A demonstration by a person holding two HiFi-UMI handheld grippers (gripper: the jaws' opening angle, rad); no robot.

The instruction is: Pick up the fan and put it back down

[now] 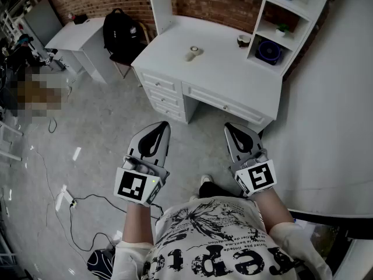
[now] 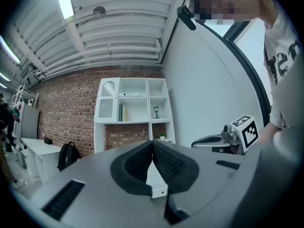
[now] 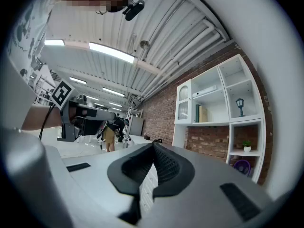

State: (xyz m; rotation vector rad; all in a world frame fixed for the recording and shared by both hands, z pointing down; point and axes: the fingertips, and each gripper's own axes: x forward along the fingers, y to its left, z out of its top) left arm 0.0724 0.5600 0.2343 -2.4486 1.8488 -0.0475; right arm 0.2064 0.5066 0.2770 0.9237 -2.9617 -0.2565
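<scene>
Shelf cubby holds the fan, well beyond the right tool.

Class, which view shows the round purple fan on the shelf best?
The head view: the round purple fan shows whole there. The right gripper view has it lower right, its bottom hidden behind the right tool. The left gripper view doesn't show it.

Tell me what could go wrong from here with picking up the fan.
The fan sits in a tight shelf cubby, so a gripper could bump its walls. The left gripper and right gripper are shut; reaching in like that would shove it. The floor cable could trip you.
</scene>
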